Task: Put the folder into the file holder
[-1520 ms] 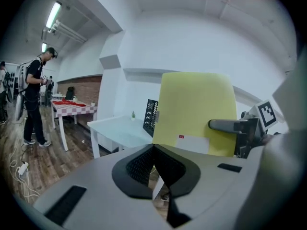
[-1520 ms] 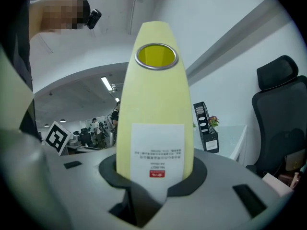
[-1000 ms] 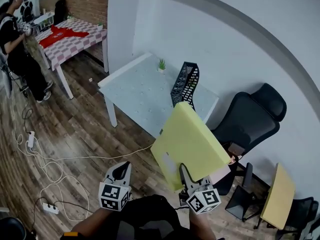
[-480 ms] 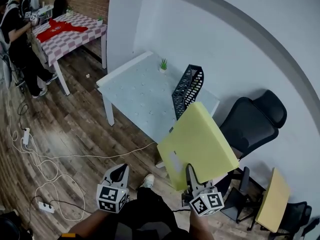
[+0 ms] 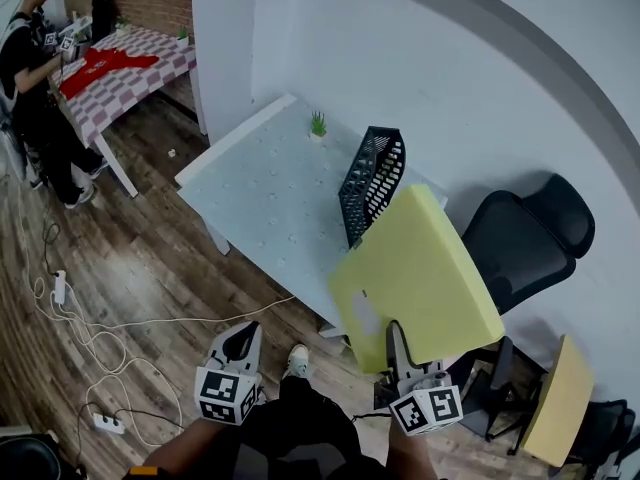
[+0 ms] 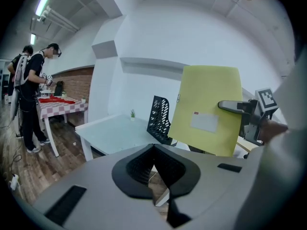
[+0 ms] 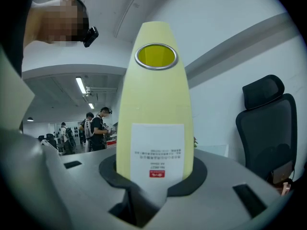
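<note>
The right gripper [image 5: 396, 336] is pinching the lower edge of the yellow folder [image 5: 420, 268] between closed jaws, holding it up in the air near the black file holder [image 5: 372, 183] on the white table [image 5: 255, 198]. The left gripper [image 5: 241, 341] is hanging alongside, jaws together and empty.

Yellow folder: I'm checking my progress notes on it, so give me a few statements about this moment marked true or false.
1. The right gripper grips the yellow folder. True.
2. The folder sits inside the black file holder. False: it is held in the air, outside the holder.
3. The file holder stands on the pale table. True.
4. The left gripper also grips the folder. False: its jaws hold nothing, and it is apart from the folder.
</note>
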Demonstrator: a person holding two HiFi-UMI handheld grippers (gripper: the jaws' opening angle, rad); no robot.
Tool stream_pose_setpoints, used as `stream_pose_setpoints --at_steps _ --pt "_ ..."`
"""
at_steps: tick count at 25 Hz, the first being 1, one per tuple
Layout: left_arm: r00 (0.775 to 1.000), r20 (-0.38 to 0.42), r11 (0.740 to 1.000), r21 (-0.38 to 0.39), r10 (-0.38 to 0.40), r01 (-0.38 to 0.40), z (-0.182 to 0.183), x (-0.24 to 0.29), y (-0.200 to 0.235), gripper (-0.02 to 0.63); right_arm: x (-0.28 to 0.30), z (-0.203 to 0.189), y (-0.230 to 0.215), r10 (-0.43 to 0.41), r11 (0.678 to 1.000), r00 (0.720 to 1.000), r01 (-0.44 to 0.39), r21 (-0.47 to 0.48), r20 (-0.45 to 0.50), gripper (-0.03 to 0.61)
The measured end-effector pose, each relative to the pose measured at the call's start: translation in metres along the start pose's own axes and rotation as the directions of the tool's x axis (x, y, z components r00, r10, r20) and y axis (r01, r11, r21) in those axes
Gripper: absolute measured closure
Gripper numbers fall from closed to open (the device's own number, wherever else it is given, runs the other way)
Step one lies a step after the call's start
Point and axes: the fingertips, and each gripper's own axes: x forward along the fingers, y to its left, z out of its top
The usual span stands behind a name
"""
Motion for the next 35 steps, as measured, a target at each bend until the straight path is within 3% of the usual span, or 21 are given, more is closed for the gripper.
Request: stream_pose_setpoints --at_steps 10,23,28,35 --pt "0.999 0.003 0.998 0.051 -0.047 0.047 0.052 0.099 -0.011 0.604 0.058 0.034 -0.066 -0.062 0.998 0.997 0.063 -0.023 0.053 0.422" --pt "0.998 -0.005 0.994 0.083 -0.066 0.066 0.091 0.164 -0.006 0.604 0.114 0.066 -0.113 -0.131 0.988 0.985 0.139 -0.067 0.111 0.422" --pt "0.991 -0.040 0.989 0.080 -0.124 0.127 0.098 0.203 0.012 0.604 0.151 0.066 -0.120 -0.164 0.981 0.980 0.173 -0.084 0.110 0.422" --pt "0.968 -0.083 0.960 0.136 -0.236 0.246 0.126 0.264 0.029 0.604 0.197 0.064 -0.124 -0.212 0.973 0.969 0.222 -0.068 0.127 0.422"
